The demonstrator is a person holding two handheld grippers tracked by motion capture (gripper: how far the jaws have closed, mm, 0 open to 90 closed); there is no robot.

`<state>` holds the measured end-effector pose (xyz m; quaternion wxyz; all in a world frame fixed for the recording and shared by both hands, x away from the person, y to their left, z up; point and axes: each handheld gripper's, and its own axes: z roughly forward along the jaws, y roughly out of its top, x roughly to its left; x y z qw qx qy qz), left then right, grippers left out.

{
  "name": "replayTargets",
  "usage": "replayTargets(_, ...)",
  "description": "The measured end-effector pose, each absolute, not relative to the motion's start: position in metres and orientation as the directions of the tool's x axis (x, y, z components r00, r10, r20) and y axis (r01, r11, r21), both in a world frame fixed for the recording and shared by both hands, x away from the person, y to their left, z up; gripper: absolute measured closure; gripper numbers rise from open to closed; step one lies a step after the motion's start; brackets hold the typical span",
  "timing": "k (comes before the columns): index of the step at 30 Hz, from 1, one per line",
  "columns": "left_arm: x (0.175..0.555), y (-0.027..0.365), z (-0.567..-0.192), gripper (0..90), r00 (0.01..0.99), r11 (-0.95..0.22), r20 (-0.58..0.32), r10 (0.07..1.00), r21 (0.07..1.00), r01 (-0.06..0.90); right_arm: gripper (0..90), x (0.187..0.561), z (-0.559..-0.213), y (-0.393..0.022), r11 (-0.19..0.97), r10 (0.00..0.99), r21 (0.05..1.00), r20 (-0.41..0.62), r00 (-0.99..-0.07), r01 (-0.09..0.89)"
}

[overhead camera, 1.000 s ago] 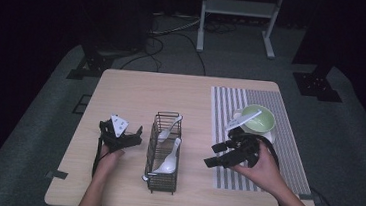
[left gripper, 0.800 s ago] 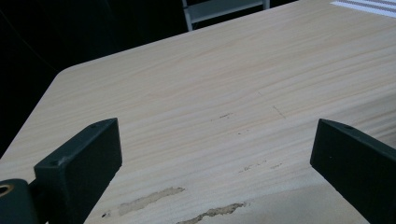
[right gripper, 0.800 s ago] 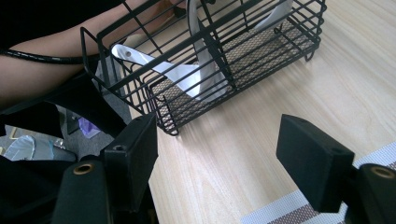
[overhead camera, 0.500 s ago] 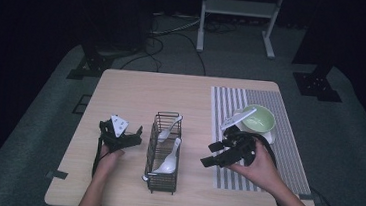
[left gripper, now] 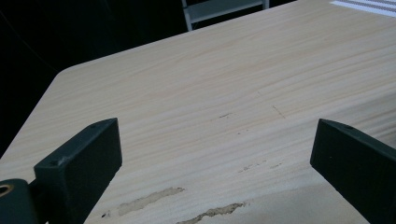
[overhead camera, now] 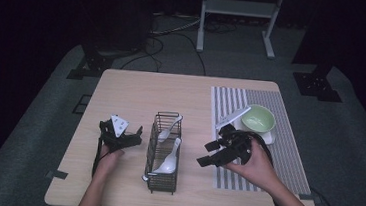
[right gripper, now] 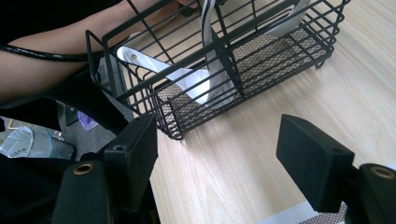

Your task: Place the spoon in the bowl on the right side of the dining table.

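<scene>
Near the table's front edge, between the two grippers, stands the wire basket (overhead camera: 164,151), a long black rack divided by a cross-wire into a far and a near compartment. Each compartment holds one white spoon: the far spoon (overhead camera: 170,126) leans with its handle over the rim, and the near spoon (overhead camera: 167,162) lies bowl-down on the mesh floor with its handle raised toward the divider. Such an arrangement leaves both handles standing proud of the wires, where jaws can reach them.

The right gripper (overhead camera: 208,154) hovers just beside the basket's right wall, apart from it, jaws spread wide and holding nothing. Its own view looks along the basket's (right gripper: 224,60) near end, with the near spoon (right gripper: 173,77) resting against the wires. This alignment suggests an approach to that spoon, though which spoon is intended cannot be settled from these views.

The left gripper (overhead camera: 120,133) rests on the wooden table (overhead camera: 137,89) to the basket's left, well clear of it. Its jaws are likewise released and empty, facing bare tabletop (left gripper: 210,93); it appears parked out of the working path.

Behind the right hand, a green bowl (overhead camera: 258,118) sits on a white dish upon the striped mat (overhead camera: 287,147).
</scene>
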<state>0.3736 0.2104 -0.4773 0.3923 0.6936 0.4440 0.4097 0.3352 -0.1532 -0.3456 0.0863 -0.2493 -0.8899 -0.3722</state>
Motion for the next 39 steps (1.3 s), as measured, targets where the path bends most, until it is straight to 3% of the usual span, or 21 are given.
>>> replayTargets(39,0.374,0.210,-0.477,1.1,0.272,-0.301,0.222,0.936,0.907,0.296,28.3,0.344,-0.333,-0.114,0.642,0.350,0.600,0.326,-0.878,0.478)
